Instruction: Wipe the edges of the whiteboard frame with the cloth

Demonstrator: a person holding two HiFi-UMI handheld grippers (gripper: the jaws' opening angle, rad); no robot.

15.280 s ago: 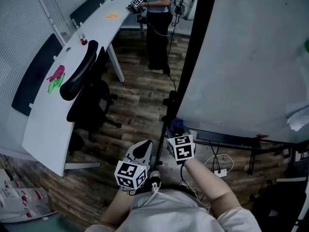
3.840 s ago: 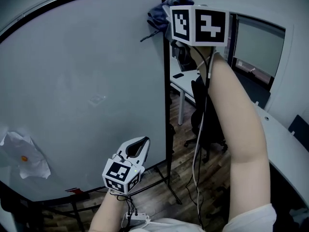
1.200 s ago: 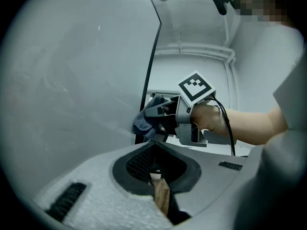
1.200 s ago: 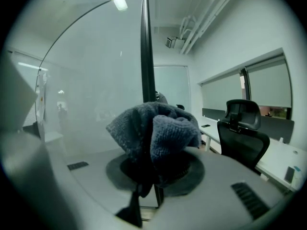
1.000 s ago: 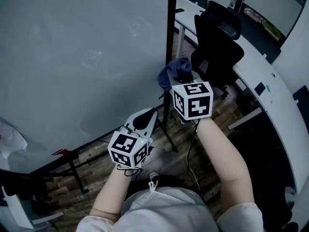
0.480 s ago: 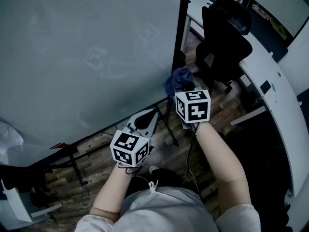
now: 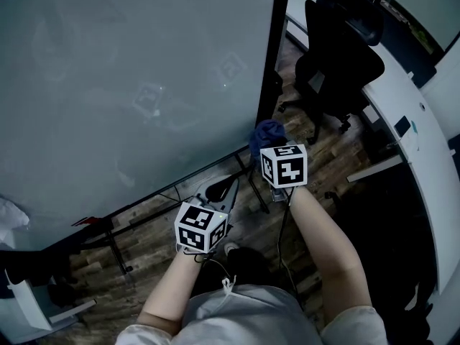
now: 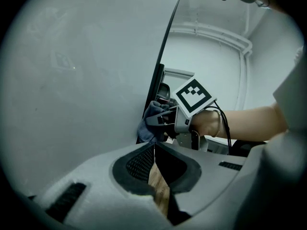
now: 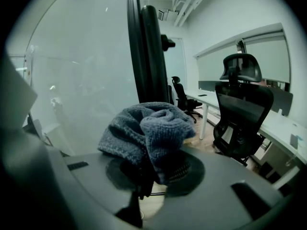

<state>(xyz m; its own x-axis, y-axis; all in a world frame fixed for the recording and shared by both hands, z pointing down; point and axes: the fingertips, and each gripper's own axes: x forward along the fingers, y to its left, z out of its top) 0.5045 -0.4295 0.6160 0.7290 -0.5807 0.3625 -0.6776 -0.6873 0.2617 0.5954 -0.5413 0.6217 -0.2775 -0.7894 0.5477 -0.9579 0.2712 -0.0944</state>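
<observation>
The right hand-held gripper [image 9: 144, 174] is clenched on a bunched blue-grey cloth [image 9: 146, 131], which bulges up and forward from between its jaws. In the head view the cloth [image 7: 267, 134] sits at the lower end of the whiteboard frame's [image 7: 272, 49] black right-hand upright, near the board's bottom corner. The left gripper view shows the cloth against that dark edge, though actual contact cannot be confirmed. The right gripper's marker cube [image 7: 284, 165] faces up, just behind the cloth.

The left hand-held gripper [image 8: 154, 150] has its jaws closed tip to tip with nothing between them. It hangs lower and to the left of the right one, clear of the board, over the wooden floor [image 7: 165, 228].

The pale whiteboard [image 7: 129, 70] fills the upper left of the head view. A crumpled white paper [image 7: 11, 214] is at its lower left edge. To the right of the frame stands a black office chair [image 7: 338, 49], and beyond it a curved white bench [image 7: 410, 121].
</observation>
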